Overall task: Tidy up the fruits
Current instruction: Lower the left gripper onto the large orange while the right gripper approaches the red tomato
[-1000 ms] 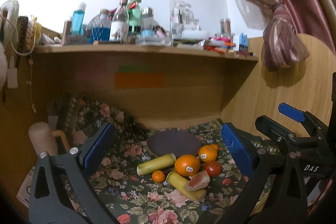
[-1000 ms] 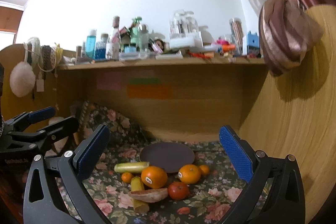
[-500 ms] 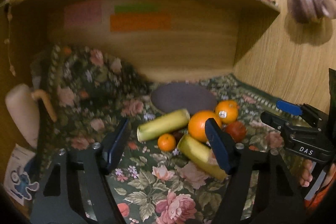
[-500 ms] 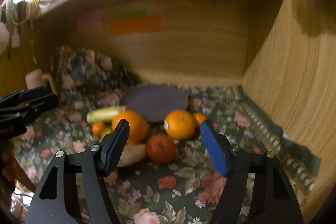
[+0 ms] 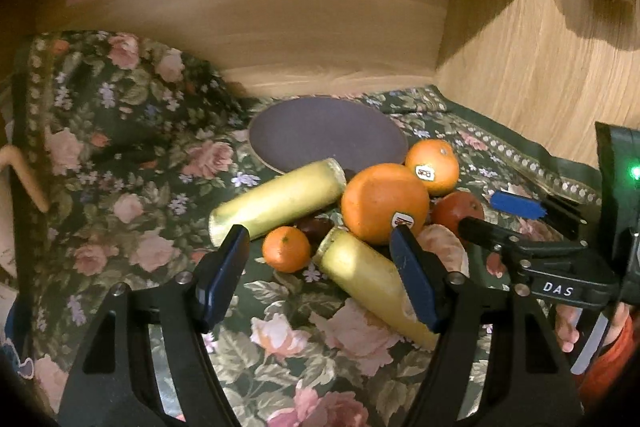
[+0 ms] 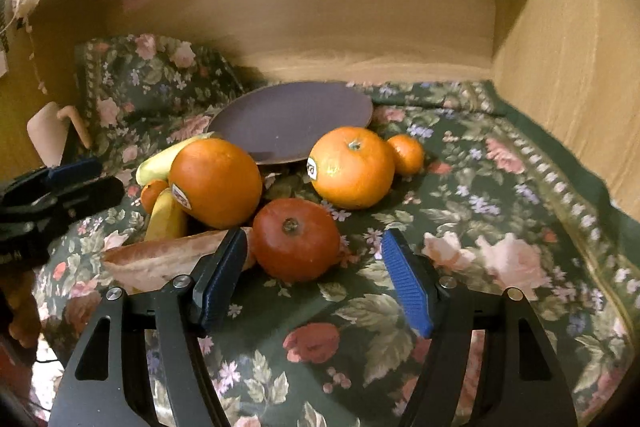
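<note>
Compared with a second ago, both cameras sit lower and nearer the fruit: the cluttered upper shelf has left view, and the fruit pile fills the middle of each picture. The left gripper [image 5: 320, 259] has narrowed its jaws from wide to a medium gap; nothing is gripped, and they frame the small mandarin [image 5: 286, 249] and the near end of the front banana piece [image 5: 368, 277] from above. The right gripper [image 6: 314, 265] has likewise been closing to a medium gap and holds nothing; the red tomato-like fruit [image 6: 296, 239] lies just beyond and between its blue pads. The fruit itself has not shifted: it lies on the floral cloth [image 5: 132, 187] covering the bench, in front of the dark round plate [image 5: 324, 135], which carries no fruit. The large orange [image 5: 384, 209] touches the stickered orange [image 5: 432, 167] behind it; the second banana piece [image 5: 276, 201] lies left, and a peeled citrus segment [image 6: 168, 259] lies at the pile's near edge.
</note>
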A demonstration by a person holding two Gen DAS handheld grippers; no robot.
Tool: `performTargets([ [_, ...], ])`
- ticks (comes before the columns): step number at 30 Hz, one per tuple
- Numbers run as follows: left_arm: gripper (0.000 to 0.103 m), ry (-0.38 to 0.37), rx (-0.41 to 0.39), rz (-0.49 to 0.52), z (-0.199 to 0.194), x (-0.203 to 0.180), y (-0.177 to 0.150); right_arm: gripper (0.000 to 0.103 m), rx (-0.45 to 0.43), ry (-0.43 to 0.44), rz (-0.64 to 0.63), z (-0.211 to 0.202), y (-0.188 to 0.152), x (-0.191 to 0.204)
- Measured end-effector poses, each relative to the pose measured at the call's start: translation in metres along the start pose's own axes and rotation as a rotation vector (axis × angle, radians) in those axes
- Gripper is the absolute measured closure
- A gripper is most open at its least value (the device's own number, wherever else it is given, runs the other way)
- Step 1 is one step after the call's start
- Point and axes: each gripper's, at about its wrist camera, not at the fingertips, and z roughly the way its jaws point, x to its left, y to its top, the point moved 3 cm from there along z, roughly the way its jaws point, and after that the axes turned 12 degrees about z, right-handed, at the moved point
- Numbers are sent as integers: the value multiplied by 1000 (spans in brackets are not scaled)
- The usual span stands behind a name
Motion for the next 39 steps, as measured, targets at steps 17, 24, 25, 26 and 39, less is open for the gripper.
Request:
performTargets([
  [17,25,-93,86,34,47,-22,26,58,95,121,38,11,7,-4],
  [24,25,-96,112,52,61,-30,33,58,67,57,35,1,14,-24],
  [25,25,-96,116,48,64,-30,33,58,74,63,30,2,13,-25],
  [26,25,-95,121,45,66,-31,32,58,74,61,26,3,13,-25],
  [39,35,-119,120,48,67,-35,32,55,113,77,-1,18,7,-15],
])
